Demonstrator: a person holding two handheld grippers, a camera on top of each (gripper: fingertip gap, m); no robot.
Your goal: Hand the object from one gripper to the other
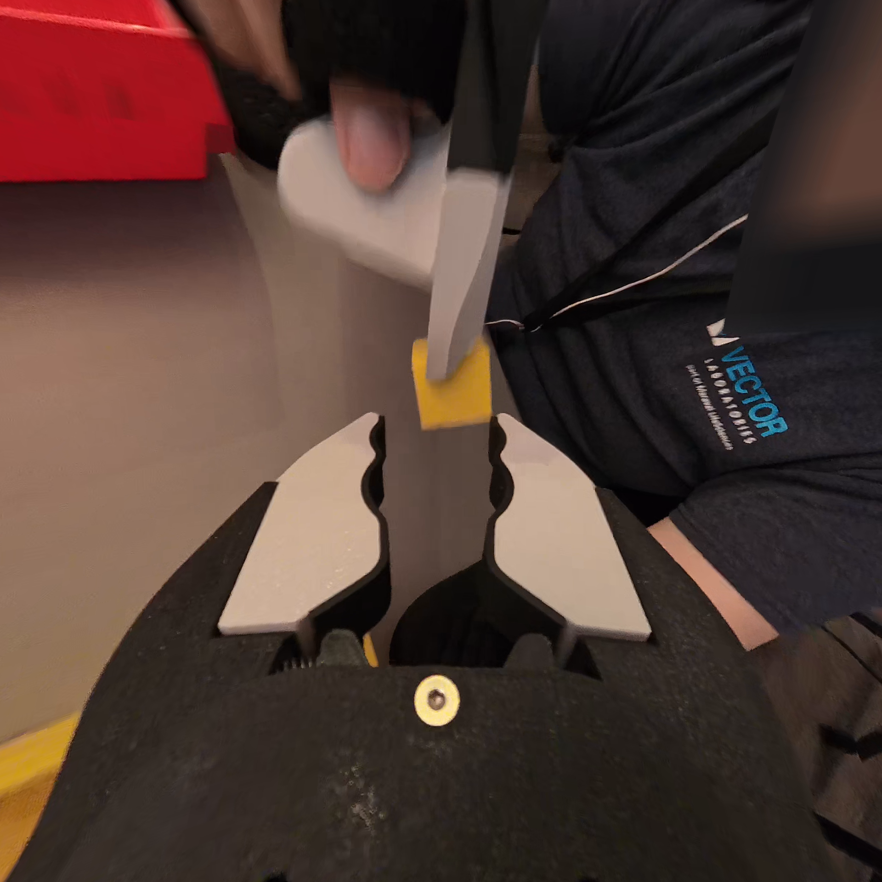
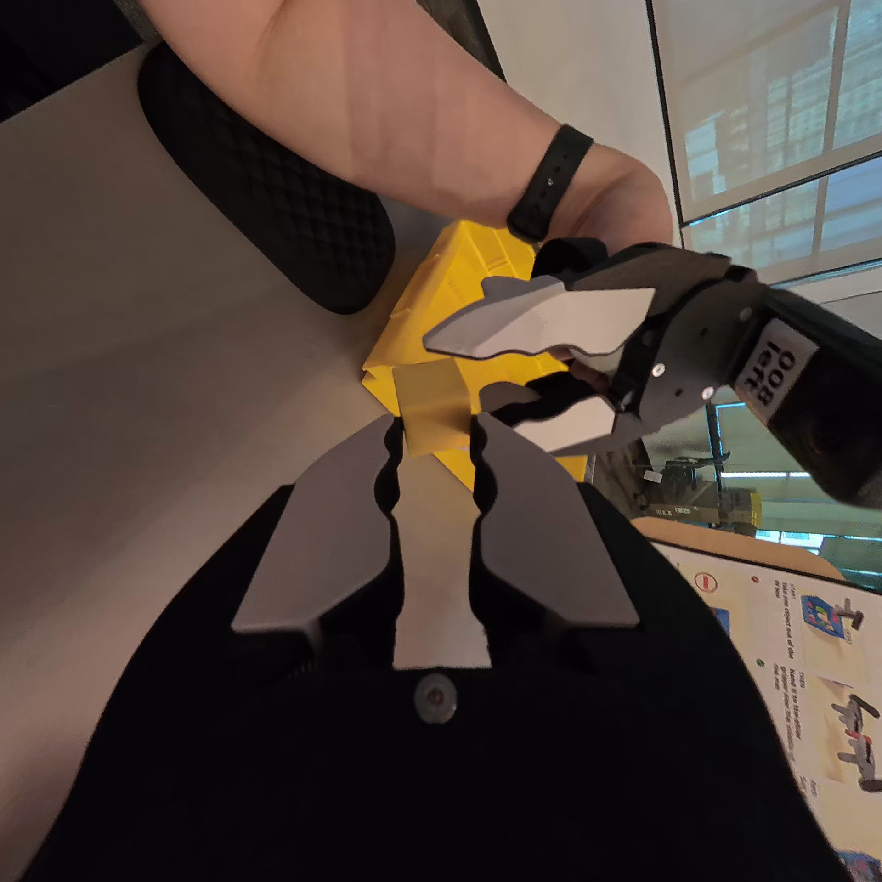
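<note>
Both tongs meet: your right tongs (image 2: pixel 433 422) clench the yellow block (image 2: pixel 432 410) at their tips, apparently firmly; your left tongs (image 1: pixel 435 420) gape just short of it. Ease left around the block's free end, squeeze, then release.

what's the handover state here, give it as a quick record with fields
object: yellow block
holder: right gripper, shut on the block at its fingertips
receiver: left gripper, open, tips just short of the block
handover: not yet done
nearby: yellow bin beyond the block in the right wrist view; red bin on the table
</note>
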